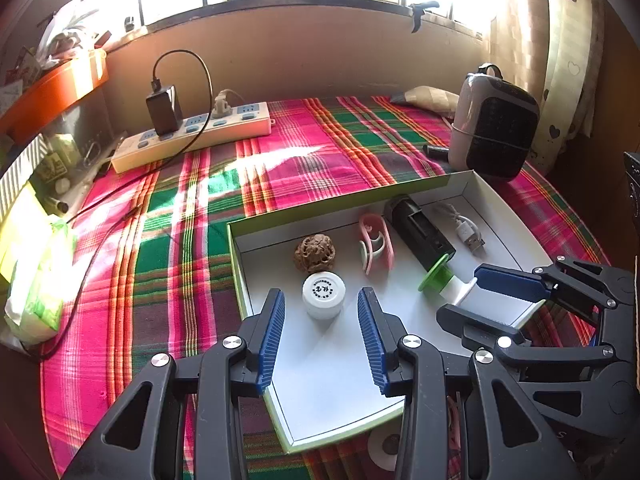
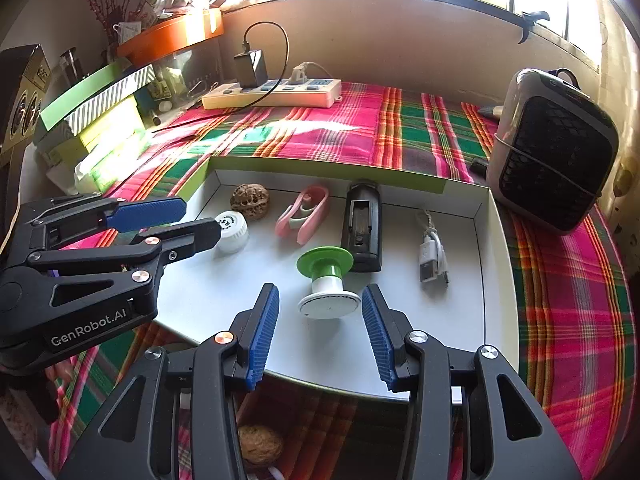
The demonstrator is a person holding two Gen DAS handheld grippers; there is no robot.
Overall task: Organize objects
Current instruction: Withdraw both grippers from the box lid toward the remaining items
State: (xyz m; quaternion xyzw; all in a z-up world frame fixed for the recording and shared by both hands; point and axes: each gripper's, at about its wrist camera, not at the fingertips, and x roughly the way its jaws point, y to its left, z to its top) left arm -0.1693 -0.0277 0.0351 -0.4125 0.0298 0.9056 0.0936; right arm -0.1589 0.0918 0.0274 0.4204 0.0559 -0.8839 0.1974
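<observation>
A shallow white box (image 1: 332, 380) (image 2: 492, 280) with a green rim lies on the plaid cloth. In it are a white round jar (image 1: 324, 294) (image 2: 232, 232), a carved walnut (image 1: 315, 253) (image 2: 249, 200), a pink clip (image 1: 376, 242) (image 2: 304, 216), a black device (image 1: 420, 234) (image 2: 362, 228), a green-and-white spool (image 1: 438, 278) (image 2: 326, 284) and a white USB cable (image 1: 466, 232) (image 2: 432, 254). My left gripper (image 1: 322, 318) (image 2: 188, 220) is open, its jaws either side of the jar. My right gripper (image 2: 320, 320) (image 1: 464, 300) is open around the spool's white end.
A power strip (image 1: 192, 136) (image 2: 272, 94) with a black charger lies at the back. A small heater (image 1: 494, 128) (image 2: 556, 148) stands at the box's far right corner. A second walnut (image 2: 260, 446) lies on the cloth near the box's front edge. Tissue packs (image 1: 36, 292) lie left.
</observation>
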